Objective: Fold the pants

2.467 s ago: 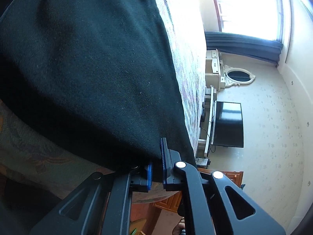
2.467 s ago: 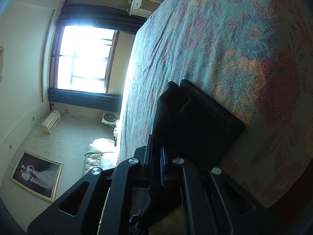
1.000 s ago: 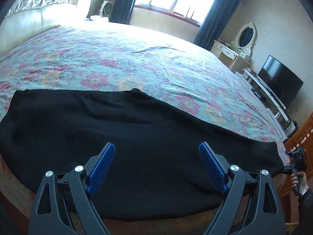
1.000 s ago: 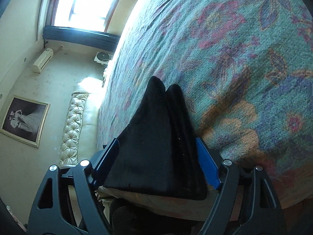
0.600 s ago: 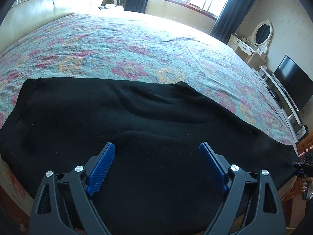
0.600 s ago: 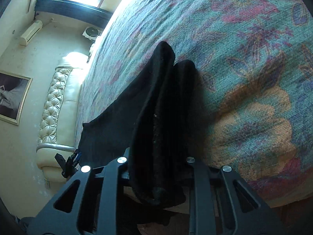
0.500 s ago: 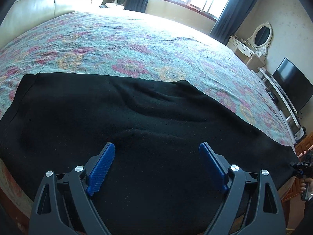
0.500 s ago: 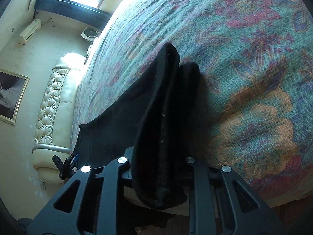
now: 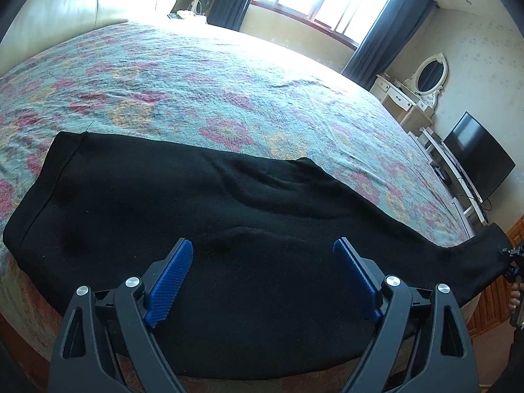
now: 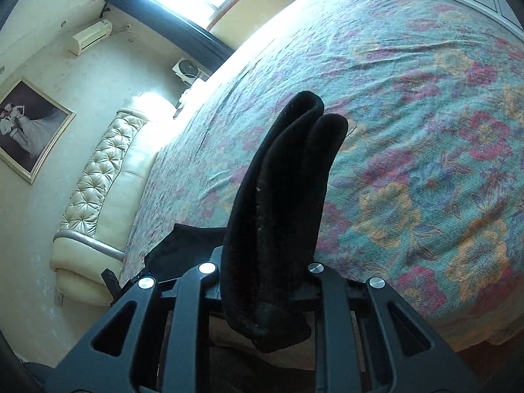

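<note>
The left claw (image 9: 262, 281) hovers spread apart over the black pants (image 9: 213, 216) on the bed (image 9: 196, 91); the right claw (image 10: 262, 275) is clamped on the pants' bunched end (image 10: 281, 196).

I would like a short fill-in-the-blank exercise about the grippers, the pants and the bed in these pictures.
1. The black pants lie on a bed with a ____ patterned cover.
2. The left gripper is ____ above the pants.
3. The right gripper is shut on the ____.
4. Its pads on the left gripper are ____ in colour.

Missing words: floral; open; pants; blue
</note>
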`<action>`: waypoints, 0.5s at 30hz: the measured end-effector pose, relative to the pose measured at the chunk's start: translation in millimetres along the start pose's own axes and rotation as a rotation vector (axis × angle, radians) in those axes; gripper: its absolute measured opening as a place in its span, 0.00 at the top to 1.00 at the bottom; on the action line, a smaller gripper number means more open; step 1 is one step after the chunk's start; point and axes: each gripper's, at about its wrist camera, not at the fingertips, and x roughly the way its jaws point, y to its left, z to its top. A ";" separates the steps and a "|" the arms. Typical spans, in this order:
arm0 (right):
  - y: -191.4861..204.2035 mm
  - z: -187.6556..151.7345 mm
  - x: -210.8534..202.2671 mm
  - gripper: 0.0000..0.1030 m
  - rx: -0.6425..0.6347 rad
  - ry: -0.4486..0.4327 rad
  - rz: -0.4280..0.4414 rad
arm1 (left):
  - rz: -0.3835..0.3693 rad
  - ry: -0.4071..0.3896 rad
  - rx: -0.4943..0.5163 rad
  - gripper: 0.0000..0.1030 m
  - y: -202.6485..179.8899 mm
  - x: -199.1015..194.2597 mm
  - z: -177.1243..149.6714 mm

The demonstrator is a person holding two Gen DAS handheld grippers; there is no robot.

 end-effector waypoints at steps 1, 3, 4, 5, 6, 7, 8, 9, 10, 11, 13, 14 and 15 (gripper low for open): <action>17.4 2.5 3.2 0.81 -0.017 -0.001 0.006 | -0.009 -0.002 -0.006 0.16 1.4 -2.2 0.5; 42.7 5.8 6.1 0.81 -0.044 0.000 0.015 | -0.020 -0.014 -0.018 0.16 3.9 -5.9 1.7; 63.4 6.8 14.3 0.81 -0.057 0.000 0.020 | -0.026 -0.018 -0.027 0.16 4.7 -7.2 2.3; 81.0 7.2 21.9 0.81 -0.074 0.001 0.025 | -0.034 -0.016 -0.036 0.16 5.1 -8.0 2.9; 96.3 7.3 27.3 0.81 -0.094 0.005 0.029 | -0.045 -0.012 -0.045 0.16 4.9 -8.5 3.7; 109.3 6.8 32.3 0.81 -0.108 0.008 0.032 | -0.056 -0.007 -0.052 0.16 4.5 -8.7 4.3; 123.4 5.7 39.4 0.81 -0.113 0.013 0.036 | -0.065 -0.003 -0.056 0.16 3.5 -9.2 5.0; 134.8 4.0 47.8 0.81 -0.115 0.022 0.042 | -0.071 0.001 -0.059 0.16 2.1 -9.6 5.5; 145.7 2.5 55.2 0.81 -0.123 0.029 0.046 | -0.075 0.005 -0.059 0.16 0.9 -10.0 6.3; 155.7 0.1 63.0 0.81 -0.136 0.034 0.045 | -0.080 0.009 -0.058 0.16 -1.0 -11.0 6.4; 173.3 -4.5 79.1 0.81 -0.153 0.056 0.039 | -0.087 0.010 -0.051 0.16 -4.4 -13.4 7.5; 179.7 -7.6 87.5 0.81 -0.160 0.068 0.037 | -0.092 0.008 -0.046 0.16 -6.0 -15.0 8.3; 187.5 -10.8 95.6 0.81 -0.170 0.078 0.032 | -0.098 0.006 -0.043 0.16 -7.2 -16.6 9.3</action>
